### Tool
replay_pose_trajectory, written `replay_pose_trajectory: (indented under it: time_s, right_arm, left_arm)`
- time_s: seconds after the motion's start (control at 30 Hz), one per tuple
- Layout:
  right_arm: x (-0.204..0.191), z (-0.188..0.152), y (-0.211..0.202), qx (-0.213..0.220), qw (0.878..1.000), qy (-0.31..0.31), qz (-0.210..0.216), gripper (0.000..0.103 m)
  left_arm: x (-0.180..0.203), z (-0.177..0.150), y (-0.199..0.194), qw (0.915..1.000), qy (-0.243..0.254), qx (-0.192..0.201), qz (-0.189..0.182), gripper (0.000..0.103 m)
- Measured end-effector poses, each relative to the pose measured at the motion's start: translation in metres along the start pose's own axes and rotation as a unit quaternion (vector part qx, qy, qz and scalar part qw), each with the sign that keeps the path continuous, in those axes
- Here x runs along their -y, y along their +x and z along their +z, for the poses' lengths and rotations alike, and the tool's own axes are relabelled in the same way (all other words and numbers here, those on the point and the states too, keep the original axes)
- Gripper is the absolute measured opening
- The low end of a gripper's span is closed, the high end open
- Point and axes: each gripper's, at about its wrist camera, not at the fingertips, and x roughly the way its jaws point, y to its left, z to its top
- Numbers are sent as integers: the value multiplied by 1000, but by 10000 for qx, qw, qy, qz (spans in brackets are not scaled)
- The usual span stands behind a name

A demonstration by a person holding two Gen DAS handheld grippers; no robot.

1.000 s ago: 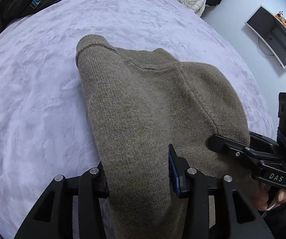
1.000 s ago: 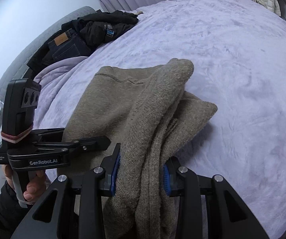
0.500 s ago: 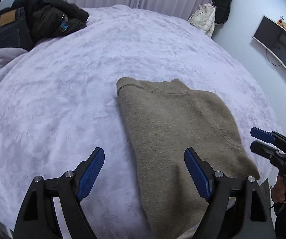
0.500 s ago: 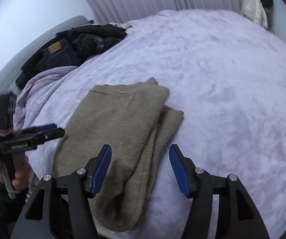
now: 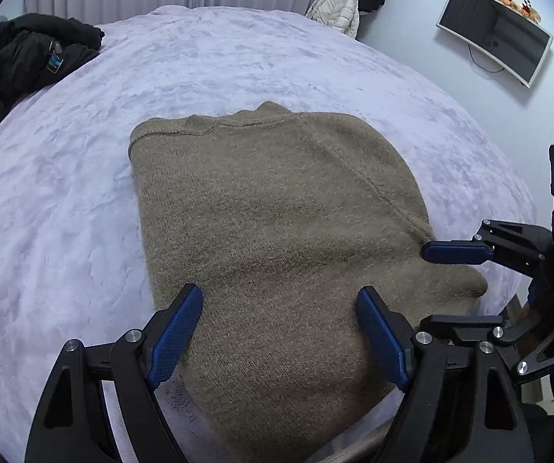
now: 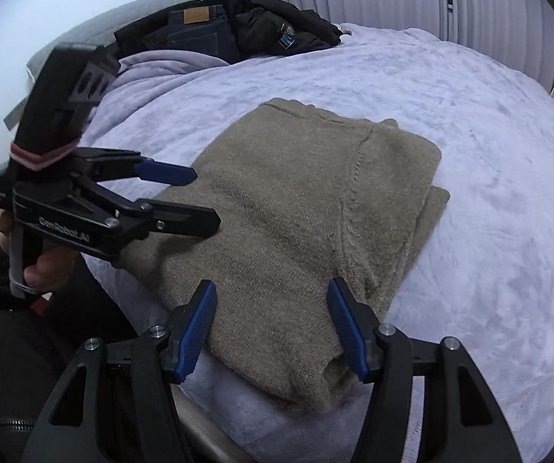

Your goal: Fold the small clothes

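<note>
Folded sweater (image 5: 277, 231) lies between both parted jaws.

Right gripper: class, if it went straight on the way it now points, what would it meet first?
Probably the folded sweater: the open right gripper already straddles its near edge. Depth is uncertain, though.

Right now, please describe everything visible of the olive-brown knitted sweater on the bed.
The olive-brown knitted sweater lies folded flat into a rough rectangle on the lilac plush bedspread, collar at the far end. Fuzzy wool-like knit, with a shoulder seam. A folded layer peeks out along its right edge. Both tongs, left and right, hang open over its near end.
</note>
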Motion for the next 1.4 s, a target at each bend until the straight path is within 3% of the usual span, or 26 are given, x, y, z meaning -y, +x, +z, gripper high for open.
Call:
replay_pose_trajectory:
  time_s: [0.13, 0.27, 0.33, 0.43, 0.57, 0.63, 0.97, 1.07, 1.13, 1.27, 1.4]
  right_arm:
    - [5, 4, 0, -62, 10000, -2, 77, 64]
    - [9, 24, -20, 135, 9992, -311, 210, 65]
    - [13, 40, -23, 282, 9979, -591, 2, 69]
    - [27, 65, -10, 243, 9968, -764, 56, 70]
    - [47, 76, 32, -413, 9959, -799, -109, 70]
    - [53, 74, 45, -568, 9950, -807, -157, 70]
    - [51, 88, 47, -520, 9944, -908, -137, 74]
    - [54, 104, 64, -591, 9943, -874, -119, 74]
    - [54, 109, 74, -699, 9934, -909, -98, 79]
    - [62, 106, 81, -775, 9935, -834, 95, 80]
    - [67, 98, 71, -699, 9947, -750, 75, 80]
  left_arm:
    - [2, 12, -5, 9999, -14, -141, 5, 83]
    - [-4, 46, -12, 10000, -6, 79, -10, 83]
    - [-8, 66, 3, 10000, -40, -16, 20, 83]
    - [-17, 83, 38, 9988, -171, -405, 236, 83]
    - [-15, 84, 60, 9966, -31, -585, 574, 84]
    - [-11, 83, 61, 9961, 83, -568, 664, 92]
    - [-16, 113, 69, 9931, 18, -462, 1078, 96]
    - [-28, 122, 89, 9896, -105, -737, 1229, 96]
    - [-37, 122, 103, 9866, -206, -990, 1284, 99]
    - [-44, 118, 104, 9879, -239, -947, 1203, 102]
    - [-41, 112, 94, 9858, -162, -885, 1421, 102]
